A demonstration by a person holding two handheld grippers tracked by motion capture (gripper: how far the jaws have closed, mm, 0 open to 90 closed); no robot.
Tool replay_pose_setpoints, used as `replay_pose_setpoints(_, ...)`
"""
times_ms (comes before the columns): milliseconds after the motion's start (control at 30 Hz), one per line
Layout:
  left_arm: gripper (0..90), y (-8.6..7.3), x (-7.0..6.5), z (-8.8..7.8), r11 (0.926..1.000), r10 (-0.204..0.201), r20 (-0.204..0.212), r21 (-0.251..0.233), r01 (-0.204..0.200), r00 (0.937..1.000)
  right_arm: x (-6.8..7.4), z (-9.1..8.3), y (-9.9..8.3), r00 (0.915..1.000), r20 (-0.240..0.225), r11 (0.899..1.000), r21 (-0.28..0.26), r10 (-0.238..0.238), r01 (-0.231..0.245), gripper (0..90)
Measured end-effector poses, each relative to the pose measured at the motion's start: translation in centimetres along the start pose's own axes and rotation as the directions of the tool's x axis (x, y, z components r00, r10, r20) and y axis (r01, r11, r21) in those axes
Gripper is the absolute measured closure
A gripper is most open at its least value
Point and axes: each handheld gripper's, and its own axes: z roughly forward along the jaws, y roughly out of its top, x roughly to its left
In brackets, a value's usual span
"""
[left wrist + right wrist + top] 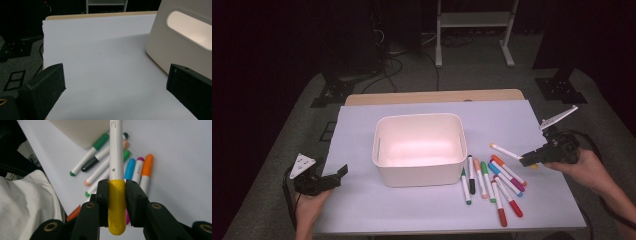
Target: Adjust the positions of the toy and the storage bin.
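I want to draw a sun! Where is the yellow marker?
The yellow marker is pinched by its cap in the right gripper, at the right side of the table in the high view, just beyond the other markers lying beside the white bin.

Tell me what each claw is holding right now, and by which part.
The right claw is shut on the yellow-capped marker, gripping it by its yellow cap. The left claw is open and holds nothing.

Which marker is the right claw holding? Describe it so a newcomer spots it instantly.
Start at the white bin mid-table, then look right to the markers beside it. The yellow-capped marker is held by the right claw above them, clamped at its cap, the only yellow one.
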Motion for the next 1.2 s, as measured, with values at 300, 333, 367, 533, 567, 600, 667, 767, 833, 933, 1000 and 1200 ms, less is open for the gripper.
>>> replay_pose_setpoints(300,0.7,0.0,0.0,0.0,1.0,0.002,-0.001,-0.003,-0.002,1.0,3.5,-2.4,3.1,0.9955,-0.033,0.996,-0.012,-0.089,0.088,72.6)
replay_pose_setpoints(333,0.7,0.0,0.0,-0.1,1.0,0.003,-0.001,0.0,-0.003,1.0,3.9,-2.5,3.6,0.9937,-0.043,0.995,-0.016,-0.104,0.103,72.6)
replay_pose_setpoints(367,0.7,0.0,0.0,0.0,1.0,0.003,0.0,0.0,-0.003,1.0,4.3,-2.6,4.0,0.992,-0.047,0.993,-0.015,-0.117,0.117,72.6)
replay_pose_setpoints(533,0.7,0.0,0.1,-0.1,1.0,0.004,-0.001,-0.001,-0.004,1.0,6.1,-2.3,6.3,0.9836,-0.074,0.986,-0.004,-0.165,0.165,72.6)
replay_pose_setpoints(567,0.7,0.0,0.1,-0.1,1.0,0.004,0.0,-0.001,-0.004,1.0,6.8,-2.0,7.1,0.9803,-0.091,0.984,0.006,-0.175,0.176,72.6)
replay_pose_setpoints(600,0.7,0.0,0.1,-0.1,1.0,0.003,-0.001,-0.001,-0.003,1.0,6.8,-2.0,7.1,0.9803,-0.091,0.984,0.006,-0.175,0.176,72.6)
replay_pose_setpoints(667,0.7,0.0,0.2,-0.2,1.0,0.0,-0.002,-0.004,0.0,1.0,7.3,-1.6,8.0,0.9765,-0.099,0.981,0.014,-0.191,0.194,72.6)
replay_pose_setpoints(767,0.7,0.0,0.2,-0.2,1.0,-0.001,-0.001,-0.005,0.001,1.0,8.1,-1.1,9.1,0.9689,-0.13,0.977,0.014,-0.211,0.214,72.6)
replay_pose_setpoints(833,0.7,0.1,0.1,-0.1,1.0,0.001,0.001,-0.004,-0.001,1.0,8.8,-0.5,10.0,0.9633,-0.138,0.972,0.022,-0.23,0.235,72.6)
replay_pose_setpoints(933,0.7,0.1,0.1,-0.1,1.0,0.001,0.002,-0.003,-0.001,1.0,9.8,0.5,11.6,0.9525,-0.156,0.962,0.038,-0.262,0.27,72.6)
replay_pose_setpoints(1000,0.7,0.1,0.2,-0.2,1.0,0.0,0.002,-0.005,0.0,1.0,10.2,1.0,12.3,0.9459,-0.164,0.956,0.04,-0.28,0.29,72.6)
replay_pose_setpoints(1200,0.7,0.0,0.3,-0.2,0.9999,-0.01,0.009,-0.007,0.01,0.9999,11.3,3.3,15.1,0.9253,-0.197,0.938,0.063,-0.324,0.342,72.6)
